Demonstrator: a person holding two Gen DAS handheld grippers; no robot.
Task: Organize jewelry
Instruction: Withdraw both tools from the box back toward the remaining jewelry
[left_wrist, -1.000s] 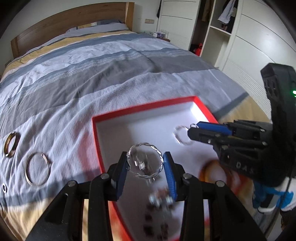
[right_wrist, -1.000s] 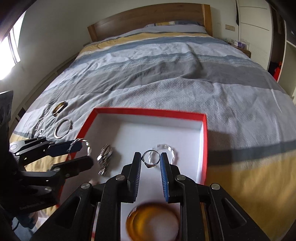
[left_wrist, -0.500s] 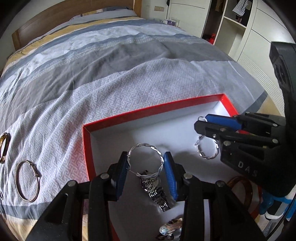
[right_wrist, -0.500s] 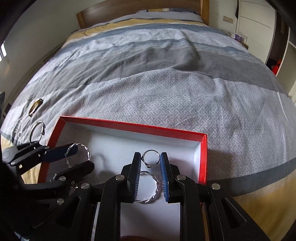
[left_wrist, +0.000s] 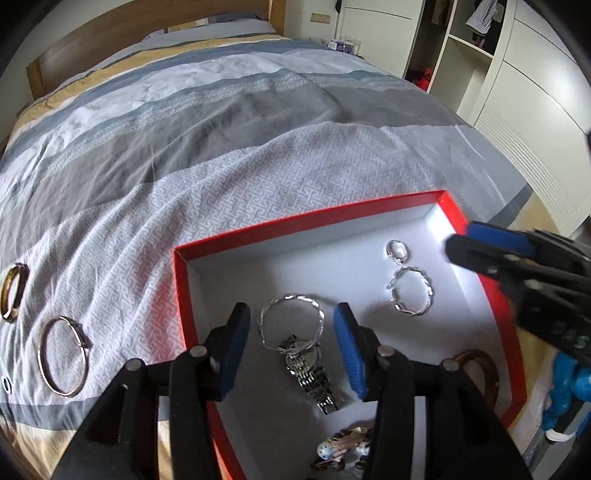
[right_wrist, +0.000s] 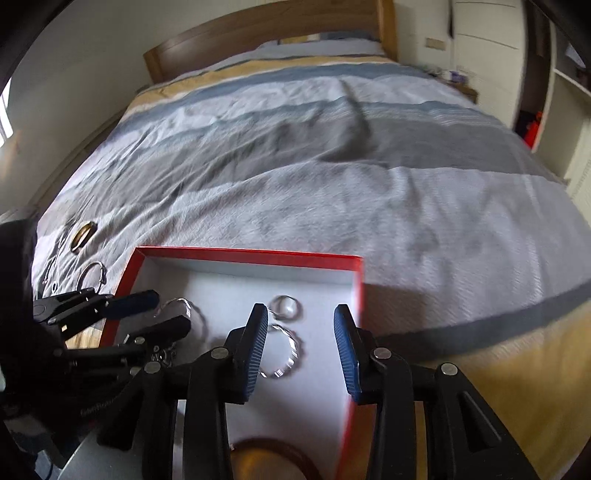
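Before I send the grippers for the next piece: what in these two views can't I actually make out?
- Amber bangle: right wrist view, cut by the bottom edge; left wrist view, behind the left gripper's fingers.
- Beaded piece: left wrist view, partly behind a finger; type unclear.
- Watch: right wrist view, behind the left gripper.
- Small items by the gold ring: right wrist view, motion-blurred, too small.

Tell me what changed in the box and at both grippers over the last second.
Both jaws have just been opening. The left gripper let go its twisted silver bangle, which now rests partly on the watch. The right gripper released the small ring, now lying in the red box by the other twisted bangle. The gold bangles on the bedspread stayed put.
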